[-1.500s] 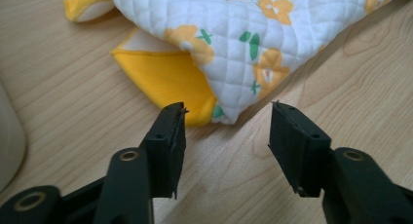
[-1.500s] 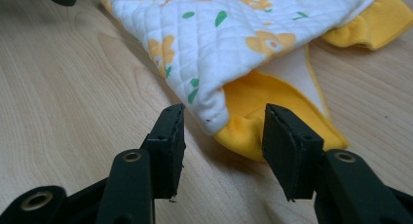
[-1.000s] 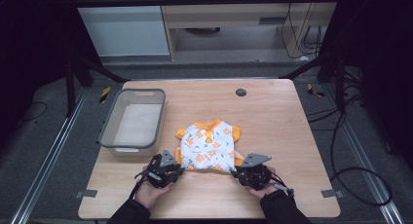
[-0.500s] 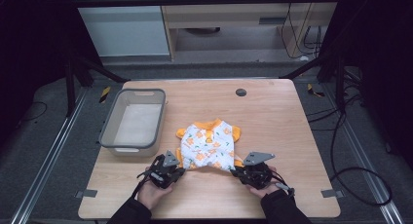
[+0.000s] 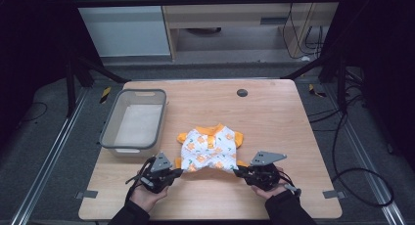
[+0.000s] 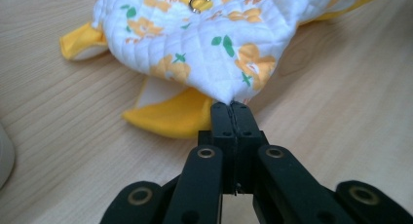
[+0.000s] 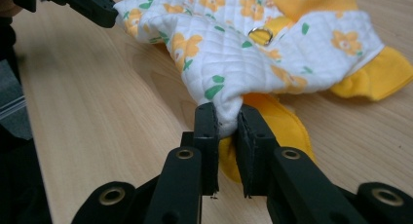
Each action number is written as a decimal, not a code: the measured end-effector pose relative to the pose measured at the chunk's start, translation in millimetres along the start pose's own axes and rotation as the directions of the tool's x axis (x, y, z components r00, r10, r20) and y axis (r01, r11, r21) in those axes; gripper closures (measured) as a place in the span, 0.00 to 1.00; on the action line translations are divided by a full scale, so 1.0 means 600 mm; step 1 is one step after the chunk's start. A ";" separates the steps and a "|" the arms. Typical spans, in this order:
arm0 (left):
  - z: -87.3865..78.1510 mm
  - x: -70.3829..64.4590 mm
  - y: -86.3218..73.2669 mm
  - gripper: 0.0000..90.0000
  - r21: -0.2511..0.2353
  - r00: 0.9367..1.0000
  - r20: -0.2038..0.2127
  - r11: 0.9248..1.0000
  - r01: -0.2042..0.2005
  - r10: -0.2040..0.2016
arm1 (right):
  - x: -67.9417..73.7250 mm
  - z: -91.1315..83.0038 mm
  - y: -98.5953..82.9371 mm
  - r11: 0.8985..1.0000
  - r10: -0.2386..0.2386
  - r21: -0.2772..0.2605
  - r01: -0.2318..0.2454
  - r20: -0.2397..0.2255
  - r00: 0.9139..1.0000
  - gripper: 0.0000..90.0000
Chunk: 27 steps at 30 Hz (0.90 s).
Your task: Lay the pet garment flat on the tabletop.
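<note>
A small quilted white garment [image 5: 209, 147] with orange flowers and yellow trim lies near the table's front middle. My left gripper [image 5: 177, 171] is shut on its near left hem corner, seen closely in the left gripper view where the jaws [image 6: 233, 108] pinch the white cloth [image 6: 204, 44]. My right gripper [image 5: 238, 171] is shut on the near right hem corner; in the right gripper view [image 7: 225, 118] a bunched fold of the garment [image 7: 253, 44] sits between the pads. The hem is lifted slightly between both grippers.
A grey plastic bin [image 5: 133, 122] stands on the wooden table [image 5: 274, 117] to the left of the garment. A dark round hole cover [image 5: 242, 93] sits near the far edge. Table edges drop to a dark floor with cables.
Both grippers have drawn slightly apart and toward the front edge, stretching the garment's near hem between them.
</note>
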<state>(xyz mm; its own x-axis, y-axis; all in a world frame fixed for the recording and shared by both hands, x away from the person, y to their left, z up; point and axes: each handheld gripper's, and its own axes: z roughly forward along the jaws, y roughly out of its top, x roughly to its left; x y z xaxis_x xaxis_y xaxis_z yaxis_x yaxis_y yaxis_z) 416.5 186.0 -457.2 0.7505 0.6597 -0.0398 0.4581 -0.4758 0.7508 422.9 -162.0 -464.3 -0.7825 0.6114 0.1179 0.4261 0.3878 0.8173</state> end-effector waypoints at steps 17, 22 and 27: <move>0.002 0.050 0.060 1.00 -0.023 0.993 -0.089 0.997 0.076 -0.078 | -0.045 0.009 0.078 0.984 0.179 -0.013 -0.178 0.049 0.983 0.87; 0.050 0.078 0.054 1.00 -0.010 0.984 -0.132 0.993 0.116 -0.116 | -0.076 0.067 0.066 0.984 0.179 -0.017 -0.178 0.148 0.973 0.85; 0.050 0.080 0.050 0.85 -0.052 0.973 -0.180 0.989 0.140 -0.147 | -0.077 0.079 0.058 0.988 0.153 -0.061 -0.144 0.189 0.970 0.78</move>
<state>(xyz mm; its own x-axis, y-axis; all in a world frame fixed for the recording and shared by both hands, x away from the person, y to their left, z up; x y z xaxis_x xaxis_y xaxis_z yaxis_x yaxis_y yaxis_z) 480.4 185.9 -456.3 0.5770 0.8162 -0.0303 0.5329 -0.3481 0.7712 495.2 -144.1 -468.2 -0.6080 0.7828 0.1326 0.5058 0.2531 0.8247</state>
